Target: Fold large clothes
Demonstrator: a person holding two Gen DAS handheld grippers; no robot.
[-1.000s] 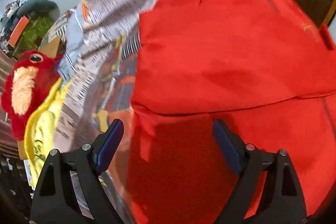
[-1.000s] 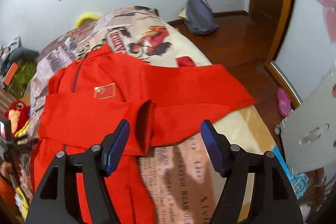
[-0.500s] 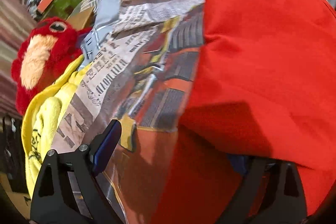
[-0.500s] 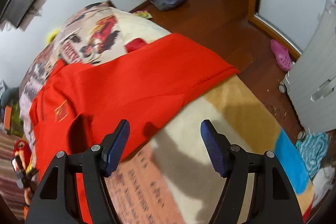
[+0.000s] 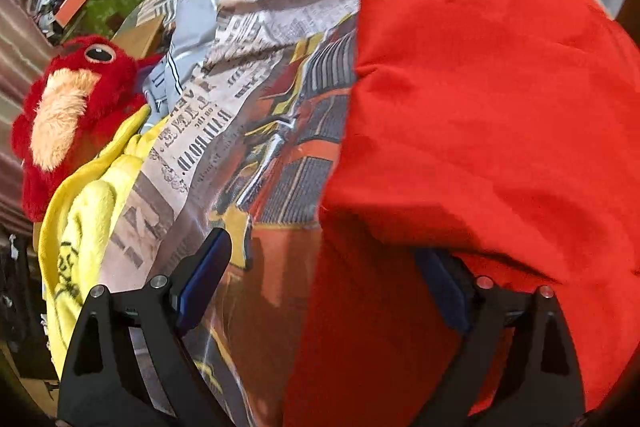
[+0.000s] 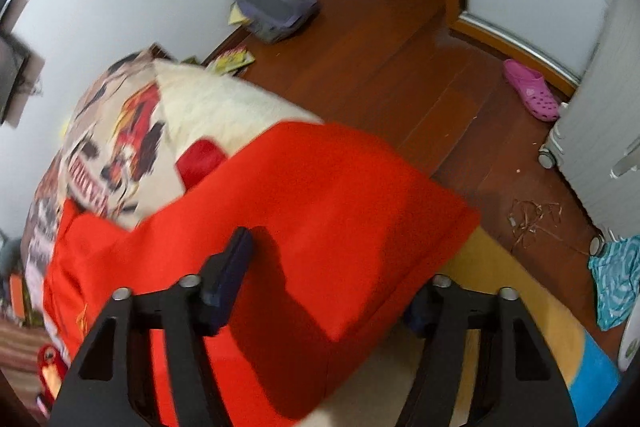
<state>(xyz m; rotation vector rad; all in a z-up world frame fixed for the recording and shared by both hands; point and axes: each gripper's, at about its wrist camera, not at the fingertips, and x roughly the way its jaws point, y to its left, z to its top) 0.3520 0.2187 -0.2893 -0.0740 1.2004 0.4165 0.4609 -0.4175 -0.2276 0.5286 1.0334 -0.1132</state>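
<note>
Left wrist view: the left gripper (image 5: pixel 324 279) is pointing steeply down at the bed, jaws standing wide. Its left finger (image 5: pixel 204 267) is hanging clear over the bedspread; its right finger (image 5: pixel 444 287) is sitting tucked under a fold of the red garment (image 5: pixel 480 131), so red cloth is lying between the jaws but nothing is being pinched. The red garment is filling the right half of the view, plain bright red, smooth weave, soft creases, its left edge running down the bedspread. The newsprint-pattern bedspread (image 5: pixel 240 131) is showing printed headline lettering, but upside down and too warped to read for sure. Left of the garment, at the bed's edge, a yellow cloth (image 5: pixel 80 227) with black scribble marks (unreadable) is lying under a red plush toy (image 5: pixel 76 107) with a big eye and tan beak.

Right wrist view: blurred. The right gripper (image 6: pixel 328 283) is angling down over the red garment (image 6: pixel 320 211), jaws about half open and just been closing. Its left finger (image 6: pixel 228 267) is lying on top of the red cloth, its right finger (image 6: pixel 420 307) is sitting at the garment's right edge and mostly covered by it; whether the pads are pressing yet I cannot tell. The garment here is spreading as a broad flat panel across the bed, a small yellow emblem (image 6: pixel 82 319) near its left end, unreadable. Beyond the garment, the bedspread (image 6: pixel 120 131) is showing a red-and-black print. On the wooden floor (image 6: pixel 380 59) past the bed: a grey backpack (image 6: pixel 272 3) and a pink clog (image 6: pixel 532 91).
</note>
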